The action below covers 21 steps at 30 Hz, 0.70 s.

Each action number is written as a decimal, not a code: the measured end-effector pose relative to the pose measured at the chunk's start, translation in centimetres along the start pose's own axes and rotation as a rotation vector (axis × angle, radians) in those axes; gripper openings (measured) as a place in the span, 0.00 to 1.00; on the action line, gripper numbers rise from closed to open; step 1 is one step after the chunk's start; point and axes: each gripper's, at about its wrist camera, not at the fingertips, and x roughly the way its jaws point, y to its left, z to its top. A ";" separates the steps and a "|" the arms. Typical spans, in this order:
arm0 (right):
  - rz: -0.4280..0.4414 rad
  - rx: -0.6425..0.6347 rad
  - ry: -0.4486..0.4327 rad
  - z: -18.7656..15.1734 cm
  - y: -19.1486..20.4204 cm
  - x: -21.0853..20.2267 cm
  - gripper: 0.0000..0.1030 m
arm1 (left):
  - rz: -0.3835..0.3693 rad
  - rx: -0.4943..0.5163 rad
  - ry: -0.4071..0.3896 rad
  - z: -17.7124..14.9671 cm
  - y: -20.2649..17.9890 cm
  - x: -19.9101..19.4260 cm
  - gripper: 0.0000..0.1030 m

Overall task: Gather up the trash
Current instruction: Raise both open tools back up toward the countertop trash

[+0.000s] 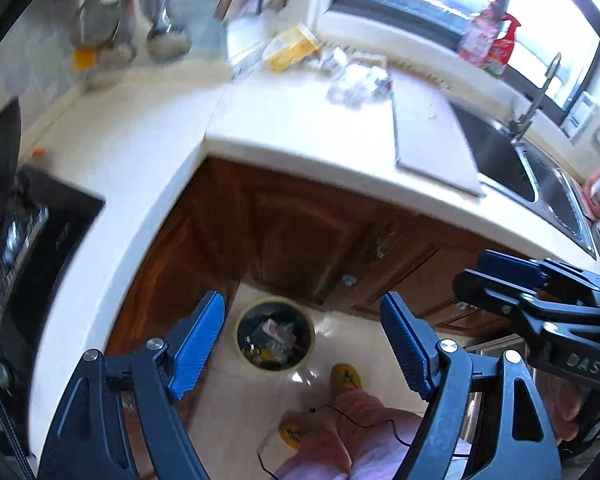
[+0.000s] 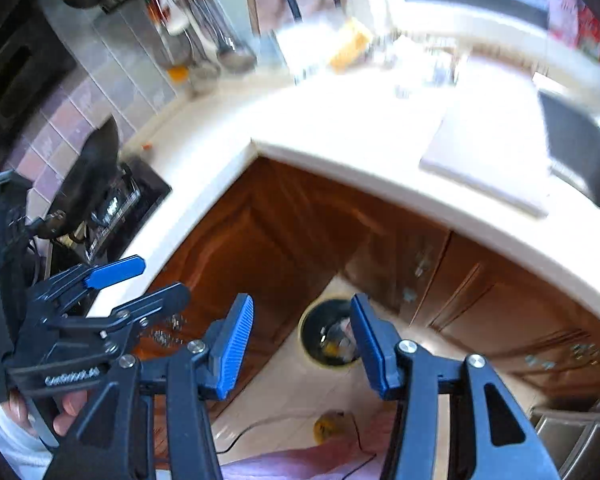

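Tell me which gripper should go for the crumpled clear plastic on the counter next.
Left, probably. Both the left gripper and right gripper hang open and empty above the trash bin. The crumpled plastic looks nearer the left gripper's centre line, though both views are blurred.

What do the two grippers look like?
Both alike: dark blue-black linkage frames with silver pivot bolts and ribbed blue pads on the fingers. Left gripper, right gripper. White lettering shows on each body, too blurred to read. A thin black cable trails below.

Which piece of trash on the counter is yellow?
The yellow packet at the back corner, by the wall. The crumpled wrappers beside it, nearer the cutting board, are clear or whitish.
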 end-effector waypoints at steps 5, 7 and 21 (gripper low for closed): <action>-0.046 -0.002 -0.092 1.3 -0.1 -4.3 0.49 | -0.028 0.050 -0.079 2.7 -2.0 -2.7 0.77; -0.066 0.006 -0.110 2.0 -0.3 -6.0 0.49 | -0.056 0.055 -0.102 4.1 -2.6 -3.9 0.77; -0.110 0.048 -0.249 11.4 -7.6 -11.5 0.49 | 0.003 0.098 -0.227 14.4 -7.2 -6.8 0.94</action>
